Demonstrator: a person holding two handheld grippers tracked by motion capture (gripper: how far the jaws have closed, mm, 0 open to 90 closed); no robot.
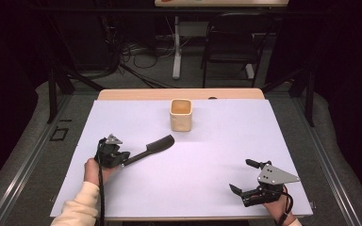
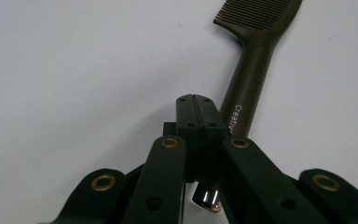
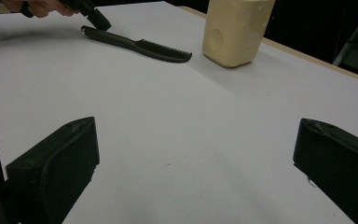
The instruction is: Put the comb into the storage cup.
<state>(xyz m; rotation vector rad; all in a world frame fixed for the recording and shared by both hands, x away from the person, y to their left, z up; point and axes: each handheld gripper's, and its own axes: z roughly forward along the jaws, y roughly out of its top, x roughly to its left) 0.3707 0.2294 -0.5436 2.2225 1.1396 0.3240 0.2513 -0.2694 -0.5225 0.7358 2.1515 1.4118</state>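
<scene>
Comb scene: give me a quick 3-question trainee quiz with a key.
1. True or false: the left gripper is shut with the comb clamped between its pads.
2. Which end of the comb lies nearest the cup? A) the teeth B) the handle
3. How do the right gripper jaws stand, and what is between them?

Key
1. False. The jaws are shut on nothing; in the left gripper view the comb's handle lies beside them on the white table.
2. A. The teeth point toward the cup, the handle toward the left gripper.
3. Wide open, with bare table between them.
</scene>
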